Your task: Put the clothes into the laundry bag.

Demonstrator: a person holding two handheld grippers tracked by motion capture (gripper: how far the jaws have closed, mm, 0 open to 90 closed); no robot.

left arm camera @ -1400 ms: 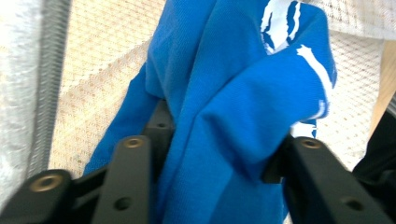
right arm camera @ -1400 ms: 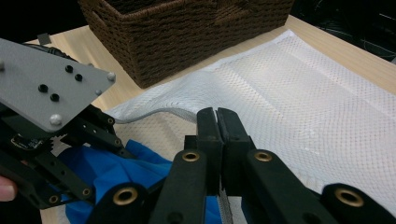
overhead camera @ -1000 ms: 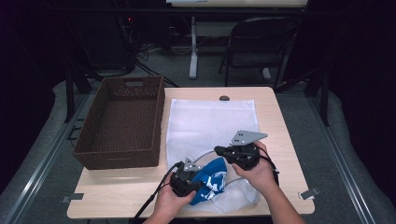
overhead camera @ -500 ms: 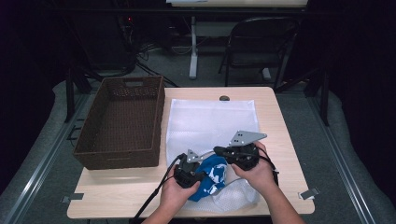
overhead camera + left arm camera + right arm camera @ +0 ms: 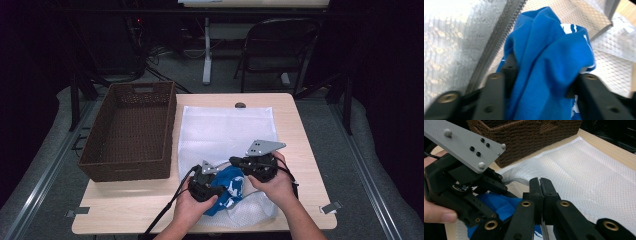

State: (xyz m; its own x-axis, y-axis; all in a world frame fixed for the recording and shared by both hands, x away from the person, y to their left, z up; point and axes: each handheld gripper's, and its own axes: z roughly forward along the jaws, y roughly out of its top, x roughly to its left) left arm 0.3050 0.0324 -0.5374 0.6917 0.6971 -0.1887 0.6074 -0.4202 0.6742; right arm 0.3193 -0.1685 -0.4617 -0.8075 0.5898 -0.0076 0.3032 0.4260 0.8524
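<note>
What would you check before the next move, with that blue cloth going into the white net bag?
1. Blue cloth between the left gripper jaws: ok, though the jaws have just been opening and whether they press on it now: cannot tell.
2. Right gripper jaws shut at the zip edge of the net bag: ok; what they pinch: cannot tell.
3. Bag mouth open: ok, mesh lifts over the cloth.
4. Cloth fully inside: not ok, part shows outside.
5. Basket out of the way: ok.
</note>
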